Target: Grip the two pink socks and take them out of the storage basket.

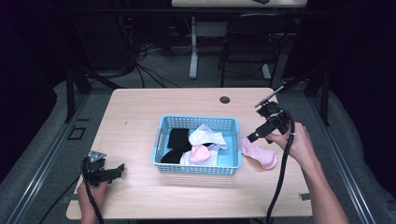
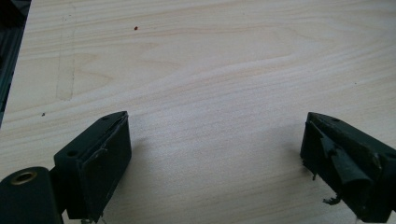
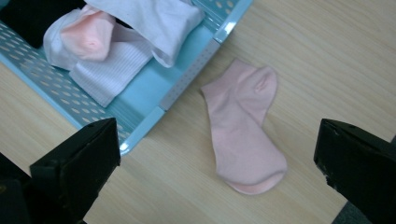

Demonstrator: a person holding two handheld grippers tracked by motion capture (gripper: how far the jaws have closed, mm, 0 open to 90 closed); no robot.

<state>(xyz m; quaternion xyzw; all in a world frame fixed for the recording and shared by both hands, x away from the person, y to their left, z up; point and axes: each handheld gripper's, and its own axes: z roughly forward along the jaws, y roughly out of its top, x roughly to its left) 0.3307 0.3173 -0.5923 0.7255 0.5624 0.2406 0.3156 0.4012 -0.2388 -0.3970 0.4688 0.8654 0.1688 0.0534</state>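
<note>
Pink sock (image 3: pixel 243 126) lies flat on the desk (image 1: pixel 140 112) just outside the right end of the blue basket (image 1: pixel 163 135), and the right hand-held gripper (image 1: pixel 265 127) hovers directly above it with its jaws spread wide and nothing between them. In the right gripper view the sock sits between the two black jaws, its heel end nearest the basket wall and its toe end toward the camera. It looks thin, limp and very light, so I judge it will fold and drape as soon as it is lifted; a pinch across the middle, or on the doubled cuff near the heel, should gather enough cloth to hold without slipping. Inside the basket are a white sock (image 1: pixel 205 135), a second pink one bunched up (image 1: pixel 200 153), a ribbed white piece and a black sock (image 1: pixel 177 140). Over at the near left of the desk, the left hand-held gripper (image 1: pixel 109 172) rests low with its jaws also wide apart over bare wood
</note>
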